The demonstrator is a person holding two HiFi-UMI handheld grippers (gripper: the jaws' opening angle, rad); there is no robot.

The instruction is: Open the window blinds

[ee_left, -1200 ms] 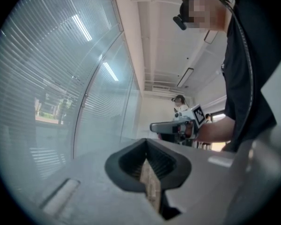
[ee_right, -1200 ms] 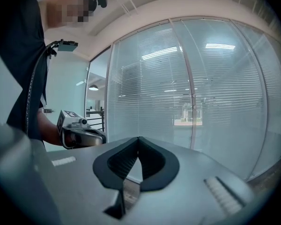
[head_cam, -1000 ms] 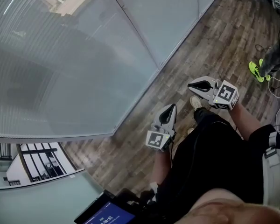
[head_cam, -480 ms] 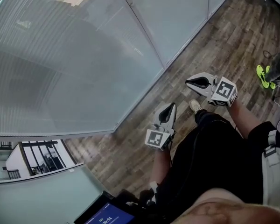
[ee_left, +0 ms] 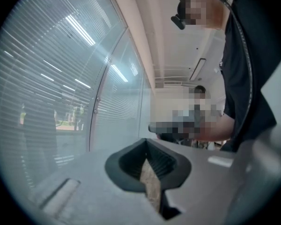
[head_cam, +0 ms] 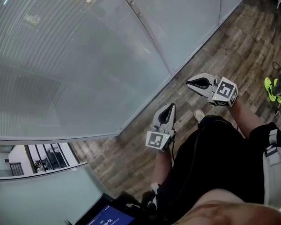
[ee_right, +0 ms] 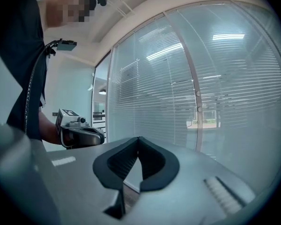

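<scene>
The window blinds (head_cam: 61, 55) hang shut behind a long glass wall, their thin horizontal slats lit grey. They fill the left of the left gripper view (ee_left: 47, 78) and the right of the right gripper view (ee_right: 215, 93). My left gripper (head_cam: 170, 108) is held level in front of my body, shut and empty, pointing toward the foot of the glass. My right gripper (head_cam: 189, 84) is a little farther right, also shut with nothing in it. Neither touches the glass or blinds. The left gripper (ee_right: 79, 130) also shows in the right gripper view.
A metal mullion (head_cam: 145, 29) divides the glass panels. Wood-plank floor (head_cam: 215, 46) runs along the wall. Neon-green shoes (head_cam: 271, 89) of another person and cables lie at the right edge. A dark screen (head_cam: 107, 217) sits at the bottom, an opening (head_cam: 37, 161) at lower left.
Both grippers have travelled along the glass wall with me, still shut. The green shoes have slid down toward the right edge of the head view.
</scene>
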